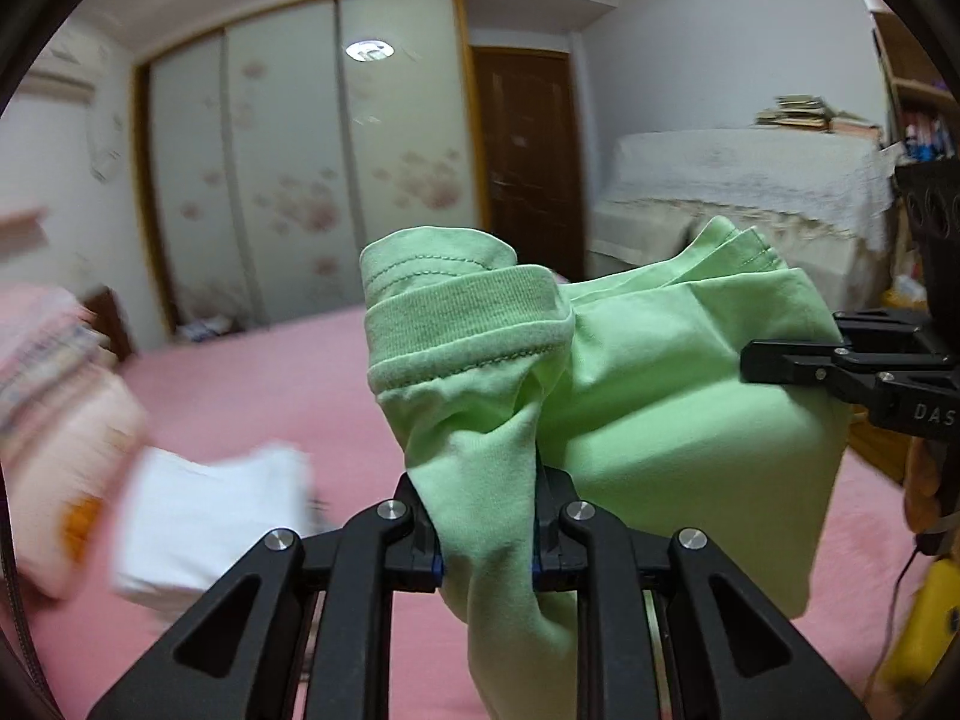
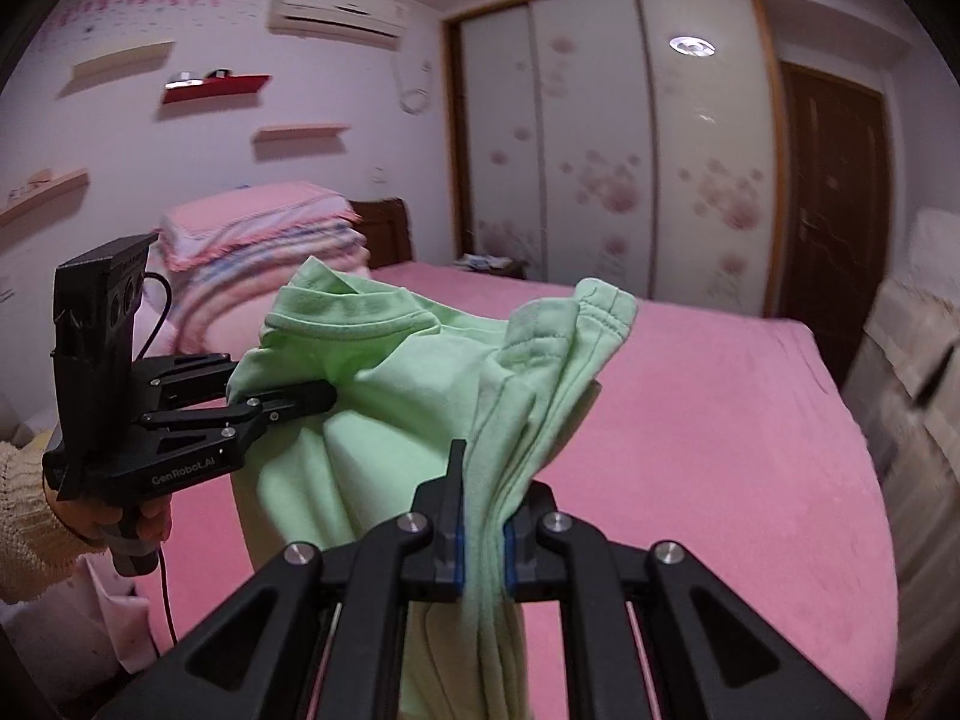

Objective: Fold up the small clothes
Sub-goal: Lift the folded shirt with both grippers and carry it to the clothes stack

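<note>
A light green small garment [image 1: 648, 414] with a ribbed collar hangs in the air above the pink bed, held by both grippers. My left gripper [image 1: 486, 516] is shut on a bunched part of it near the collar. My right gripper [image 2: 483, 516] is shut on several gathered layers of the same garment [image 2: 408, 396]. In the left wrist view the right gripper [image 1: 774, 363] shows at the right edge, clamped on the cloth. In the right wrist view the left gripper [image 2: 282, 402] shows at the left, held by a hand.
The pink bed [image 2: 690, 420] lies below. A folded white garment [image 1: 204, 522] lies on the bed [image 1: 270, 378] at the left. Stacked pink bedding [image 2: 258, 240] sits at the headboard. A wardrobe [image 2: 612, 138] and a brown door [image 1: 528, 156] stand behind.
</note>
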`<state>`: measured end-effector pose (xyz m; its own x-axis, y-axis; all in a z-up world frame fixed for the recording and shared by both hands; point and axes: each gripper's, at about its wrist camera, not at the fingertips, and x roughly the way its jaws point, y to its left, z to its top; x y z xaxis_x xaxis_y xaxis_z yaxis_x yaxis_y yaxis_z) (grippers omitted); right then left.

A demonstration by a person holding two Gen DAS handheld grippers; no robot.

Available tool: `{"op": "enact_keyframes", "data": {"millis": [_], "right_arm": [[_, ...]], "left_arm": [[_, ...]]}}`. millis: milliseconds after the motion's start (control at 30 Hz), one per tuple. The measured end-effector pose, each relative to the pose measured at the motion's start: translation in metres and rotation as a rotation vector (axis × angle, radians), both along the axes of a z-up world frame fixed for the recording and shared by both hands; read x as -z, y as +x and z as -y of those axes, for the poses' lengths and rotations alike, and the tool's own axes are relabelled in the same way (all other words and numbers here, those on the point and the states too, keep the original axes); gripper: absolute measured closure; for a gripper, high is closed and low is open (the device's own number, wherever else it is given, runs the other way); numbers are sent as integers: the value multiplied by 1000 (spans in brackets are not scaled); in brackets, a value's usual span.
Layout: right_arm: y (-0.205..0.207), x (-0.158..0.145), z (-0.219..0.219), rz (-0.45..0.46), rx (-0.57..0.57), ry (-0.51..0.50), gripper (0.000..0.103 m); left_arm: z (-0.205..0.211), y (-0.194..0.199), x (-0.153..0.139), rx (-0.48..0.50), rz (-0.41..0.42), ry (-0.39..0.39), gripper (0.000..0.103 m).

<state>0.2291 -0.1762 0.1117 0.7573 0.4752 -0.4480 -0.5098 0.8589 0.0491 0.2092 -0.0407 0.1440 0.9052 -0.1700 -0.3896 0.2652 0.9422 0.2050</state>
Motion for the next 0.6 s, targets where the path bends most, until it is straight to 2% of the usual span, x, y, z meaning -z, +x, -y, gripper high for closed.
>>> {"op": "enact_keyframes", "data": {"millis": [100,267,333,467,600], "right_arm": [[7,-21,-60,31,-53,28,95],[53,-32,-157,-1,-106,105,95],[75,-30,-186,-31,-117,124,95],[122,-20,-244,-100,-135,182,95],[169,3,-290,-169,-146,211,95]], "left_arm": [[-53,-7,-33,-98,42,62,86],[-118,25,-61,-238,40,156,86],[-149,52,-65,-299,11,189,86],[-207,94,-65,-364,-27,200,86],[-244,146,-50,-404,-74,235,86]]}}
